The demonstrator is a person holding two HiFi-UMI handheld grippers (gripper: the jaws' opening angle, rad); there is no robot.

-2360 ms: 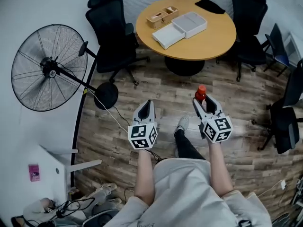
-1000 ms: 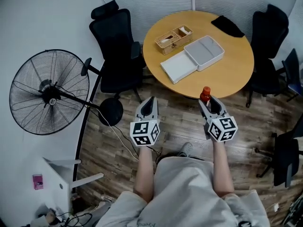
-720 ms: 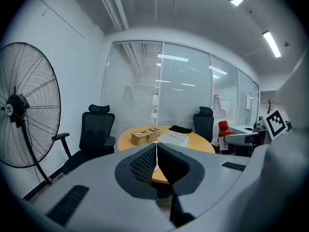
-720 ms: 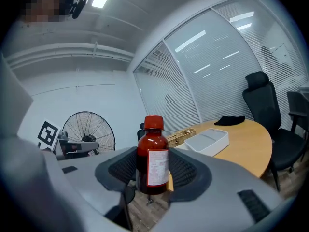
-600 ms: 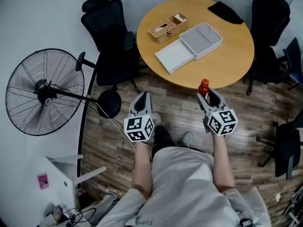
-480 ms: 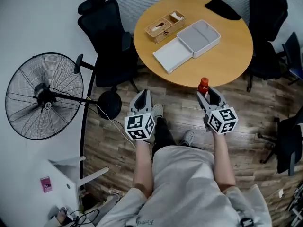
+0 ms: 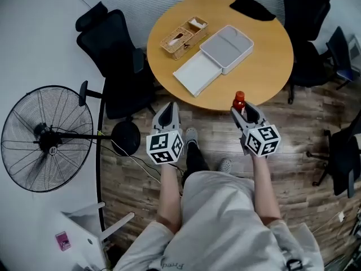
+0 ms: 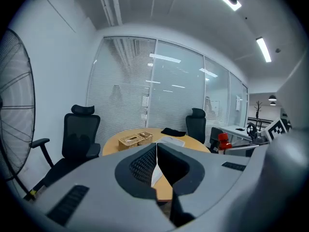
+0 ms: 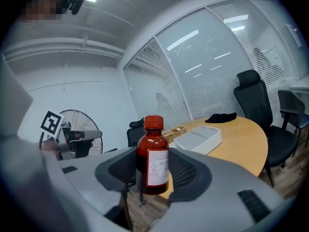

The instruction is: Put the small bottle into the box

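A small brown bottle [image 7: 239, 101] with a red cap and a white label stands upright between the jaws of my right gripper [image 7: 242, 112], which is shut on it just short of the table's near edge. The right gripper view shows the bottle [image 9: 153, 159] filling the gap between the pads of that gripper [image 9: 153, 172]. The open grey box [image 7: 228, 48] lies on the round wooden table [image 7: 265, 55], its white lid [image 7: 197, 74] beside it. My left gripper [image 7: 167, 110] hangs empty and shut over the floor, left of the bottle; its jaws [image 8: 156, 153] meet at the tips.
A wicker basket [image 7: 181, 36] and a black cloth [image 7: 252, 7] also lie on the table. Black office chairs [image 7: 110, 47] [image 7: 307, 16] flank it. A standing fan [image 7: 45, 137] is at the left with its base [image 7: 125, 135] and cable on the wood floor.
Both grippers and the person have come closer to the table. The bottle stays gripped in the right gripper, now near the table's near edge.
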